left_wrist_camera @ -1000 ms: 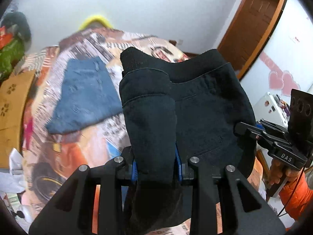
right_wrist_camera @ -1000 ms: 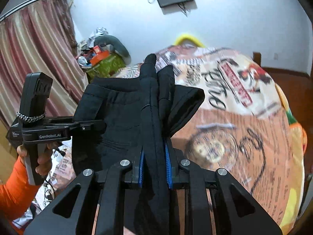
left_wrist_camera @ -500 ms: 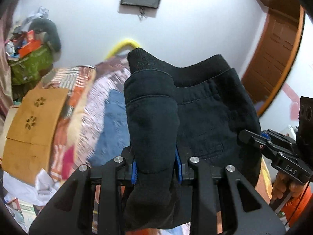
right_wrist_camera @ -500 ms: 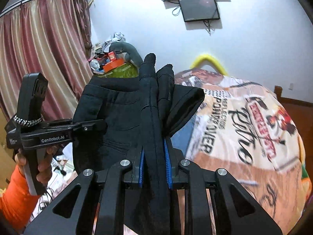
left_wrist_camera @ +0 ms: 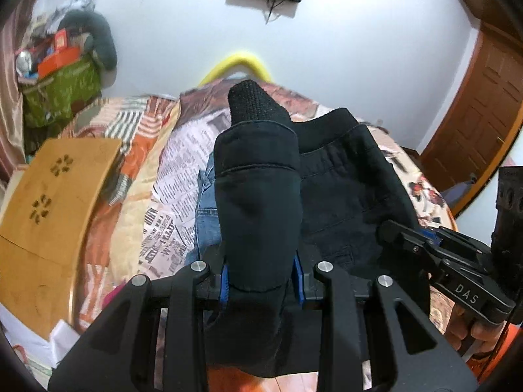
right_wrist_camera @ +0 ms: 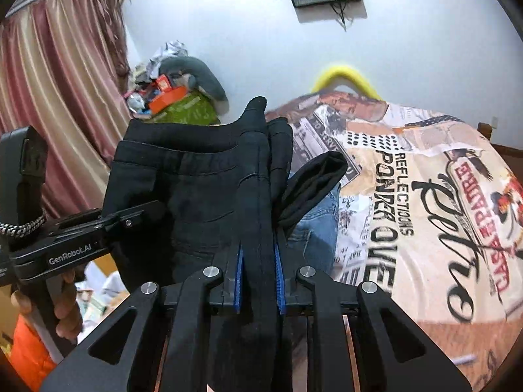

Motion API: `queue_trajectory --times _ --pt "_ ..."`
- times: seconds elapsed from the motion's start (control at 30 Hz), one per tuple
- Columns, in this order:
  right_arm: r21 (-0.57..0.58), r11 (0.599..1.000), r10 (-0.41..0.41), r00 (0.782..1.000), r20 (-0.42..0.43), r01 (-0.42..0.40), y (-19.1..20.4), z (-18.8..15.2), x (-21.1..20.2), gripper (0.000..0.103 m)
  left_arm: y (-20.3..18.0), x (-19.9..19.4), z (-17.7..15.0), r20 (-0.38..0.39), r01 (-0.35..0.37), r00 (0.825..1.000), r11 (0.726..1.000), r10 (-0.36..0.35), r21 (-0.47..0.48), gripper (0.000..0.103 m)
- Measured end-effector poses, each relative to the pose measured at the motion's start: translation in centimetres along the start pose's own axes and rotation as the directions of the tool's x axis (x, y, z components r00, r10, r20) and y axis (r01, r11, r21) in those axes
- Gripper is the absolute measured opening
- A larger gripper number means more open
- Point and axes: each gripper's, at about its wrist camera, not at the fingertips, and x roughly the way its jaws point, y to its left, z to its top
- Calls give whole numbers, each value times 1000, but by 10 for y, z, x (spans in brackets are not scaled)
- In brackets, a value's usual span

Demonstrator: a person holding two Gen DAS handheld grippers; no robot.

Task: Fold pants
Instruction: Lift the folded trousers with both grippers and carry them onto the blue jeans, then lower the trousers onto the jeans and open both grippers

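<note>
Folded black pants (left_wrist_camera: pixel 340 192) hang in the air between my two grippers, above the bed. My left gripper (left_wrist_camera: pixel 261 281) is shut on a thick bunched edge of the black pants, blue pads pressed on both sides. My right gripper (right_wrist_camera: pixel 258 281) is shut on the opposite folded edge of the black pants (right_wrist_camera: pixel 196 196). In the left wrist view the right gripper (left_wrist_camera: pixel 434 248) shows at the right, clamped on the cloth. In the right wrist view the left gripper (right_wrist_camera: pixel 130 222) shows at the left, held by a hand in an orange sleeve. Folded blue jeans (left_wrist_camera: pixel 206 225) lie on the bed beneath.
The bed carries a printed newspaper-style cover (right_wrist_camera: pixel 425 212) with a yellow cushion (right_wrist_camera: pixel 343 75) at its far end. A wooden board (left_wrist_camera: pixel 49 215) stands to the left of the bed. A cluttered green pile (right_wrist_camera: pixel 183 111) and a curtain (right_wrist_camera: pixel 59 75) are at the back left; a wooden door (left_wrist_camera: pixel 474 111) is right.
Both grippers carried the black pants across the bed toward the blue jeans, which now lie directly under the pants. The grips stayed shut on the cloth.
</note>
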Motion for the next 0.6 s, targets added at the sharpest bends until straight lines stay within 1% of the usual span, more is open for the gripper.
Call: queue_trajectory --times 0.13,0.17,0.2,0.33,0.43,0.6 --pt "-4 999 -34 999 -21 34 -18 3 32 14 22 48 -3 -60 12 998 999 -15 -49 29" --pt "-14 999 -48 999 -11 48 -21 3 38 13 27 63 -3 -82 11 997 998 -16 -63 29" --pt "-21 998 -61 998 -31 61 -25 2 47 13 33 76 -5 -105 13 994 997 -21 -81 29" --pt "-58 993 -106 992 -74 102 -33 -4 61 13 42 120 -18 -205 29 977 991 -55 -128 31" --pt "-47 992 -121 986 -112 117 -42 -11 63 13 36 133 -27 -233 7 972 994 -33 -112 37" --pt "7 990 -135 977 -163 138 -58 -20 62 14 21 133 -24 -246 -38 969 996 17 -79 49"
